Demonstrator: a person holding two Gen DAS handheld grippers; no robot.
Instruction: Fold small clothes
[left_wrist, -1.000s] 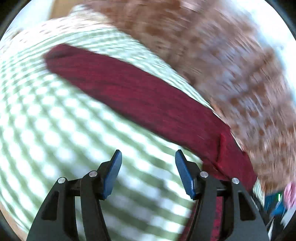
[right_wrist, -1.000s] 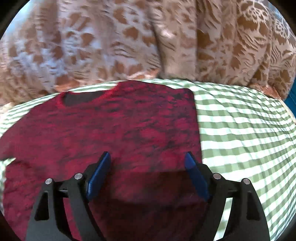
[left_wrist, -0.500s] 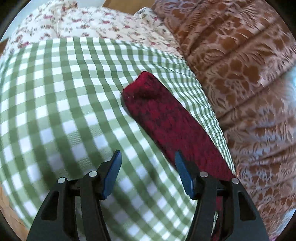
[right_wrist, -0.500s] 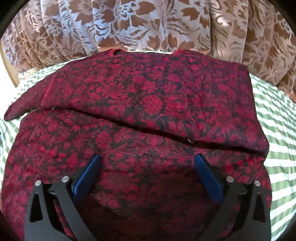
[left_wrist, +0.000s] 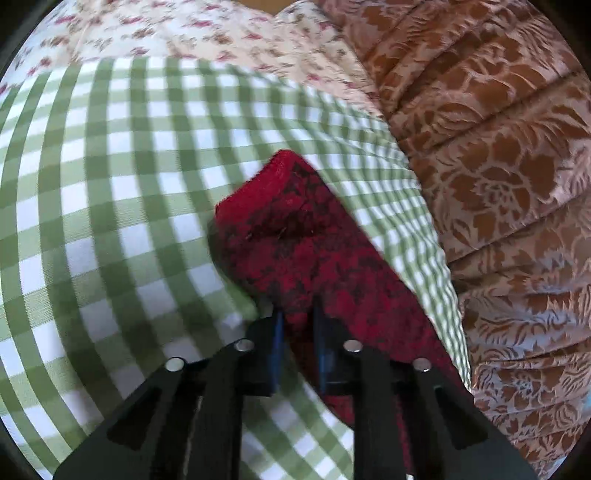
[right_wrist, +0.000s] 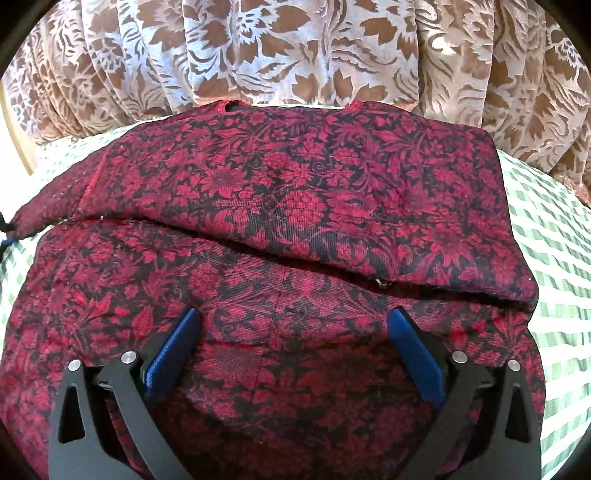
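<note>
A dark red floral top (right_wrist: 295, 192) lies on the green checked cloth (right_wrist: 546, 221), with one layer folded across its middle. Its sleeve (left_wrist: 295, 229) stretches out over the checks, the cuff end bunched and slightly raised. My left gripper (left_wrist: 297, 317) is shut on the near part of that sleeve, with red fabric pinched between the blue pads. Over the lower half of the top, my right gripper (right_wrist: 293, 321) hangs wide open. Its blue pads (right_wrist: 413, 354) are well apart, with only the flat garment beneath them.
A pleated brown and pale floral curtain (right_wrist: 295, 48) hangs right behind the top and runs along the right side (left_wrist: 498, 147) in the left wrist view. A cream fabric with small pink flowers (left_wrist: 184, 29) lies beyond the checked cloth (left_wrist: 110, 184).
My left gripper moved in over the sleeve and shut on it, bunching the cuff end. My right gripper came closer to the top, opened wider, then held still.
</note>
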